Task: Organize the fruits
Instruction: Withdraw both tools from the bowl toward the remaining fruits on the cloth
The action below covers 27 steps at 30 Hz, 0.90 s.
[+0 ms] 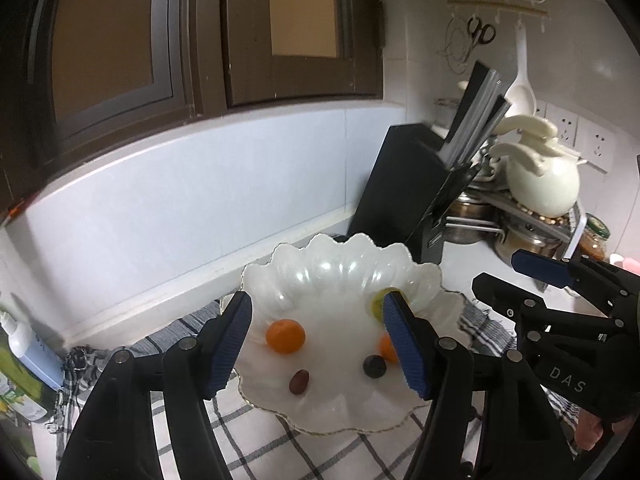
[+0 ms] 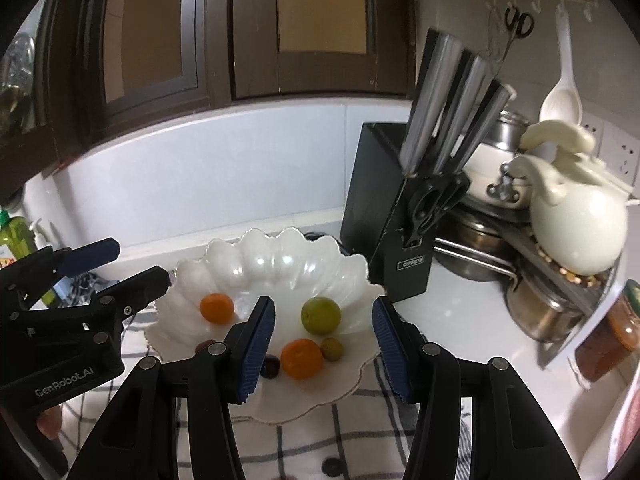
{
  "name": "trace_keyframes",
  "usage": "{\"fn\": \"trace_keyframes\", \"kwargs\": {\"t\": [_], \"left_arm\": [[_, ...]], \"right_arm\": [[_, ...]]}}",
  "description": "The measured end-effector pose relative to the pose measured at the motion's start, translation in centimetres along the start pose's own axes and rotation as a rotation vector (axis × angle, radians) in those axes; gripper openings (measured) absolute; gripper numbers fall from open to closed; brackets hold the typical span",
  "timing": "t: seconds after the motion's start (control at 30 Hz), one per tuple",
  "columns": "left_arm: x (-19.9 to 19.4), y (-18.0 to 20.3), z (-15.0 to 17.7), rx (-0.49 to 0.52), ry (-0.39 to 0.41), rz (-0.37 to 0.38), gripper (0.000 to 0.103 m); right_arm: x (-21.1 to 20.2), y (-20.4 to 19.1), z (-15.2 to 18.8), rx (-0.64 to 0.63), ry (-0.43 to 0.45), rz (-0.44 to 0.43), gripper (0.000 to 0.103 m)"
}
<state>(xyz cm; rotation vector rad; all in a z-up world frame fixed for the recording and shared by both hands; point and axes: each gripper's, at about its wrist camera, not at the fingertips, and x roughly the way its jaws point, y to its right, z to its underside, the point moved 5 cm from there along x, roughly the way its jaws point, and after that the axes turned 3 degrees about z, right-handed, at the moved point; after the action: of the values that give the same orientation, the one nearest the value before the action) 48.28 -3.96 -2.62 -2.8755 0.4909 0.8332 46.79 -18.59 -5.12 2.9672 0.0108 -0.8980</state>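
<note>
I've got both grippers hovering over the white scalloped dish (image 2: pixel 280 264) on the checked cloth (image 1: pixel 320 452), and the job looks close to finished, I'd say: every fruit I can find is already inside the dish, none on the cloth or the table around it.

My right gripper (image 2: pixel 324 340) has its fingers spread wide and holds nothing. Between them, towards the tips, sits the large green fruit (image 2: pixel 321 315); nearer in lie an orange (image 2: pixel 301 359) and a small olive-green fruit (image 2: pixel 333 348). A dark berry (image 2: pixel 270 366) peeks out just beside the left finger, and a second orange (image 2: pixel 217 308) lies outside that finger.

My left gripper (image 1: pixel 318 344) is also released, empty. That second orange (image 1: pixel 285 336) sits between its fingers, close to the left one, with a reddish-brown fruit (image 1: pixel 299 381) and the dark berry (image 1: pixel 374 366) nearer in. The green fruit is partly hidden behind the right finger.

What's left, perhaps, is only tidying inside the dish.
</note>
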Motion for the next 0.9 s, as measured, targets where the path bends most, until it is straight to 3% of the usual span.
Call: {"fn": "trace_keyframes", "kwargs": {"t": [0.5,0.9], "left_arm": [[-5.4,2.3,1.1,0.050,0.054,0.036,0.069],[-7.8,3.8,3.7,0.093,0.040,0.078,0.069]], "right_arm": [[-6.6,0.9,1.9,0.010,0.065,0.052,0.052],[-10.5,1.0,4.3,0.016,0.091,0.115,0.052]]}}
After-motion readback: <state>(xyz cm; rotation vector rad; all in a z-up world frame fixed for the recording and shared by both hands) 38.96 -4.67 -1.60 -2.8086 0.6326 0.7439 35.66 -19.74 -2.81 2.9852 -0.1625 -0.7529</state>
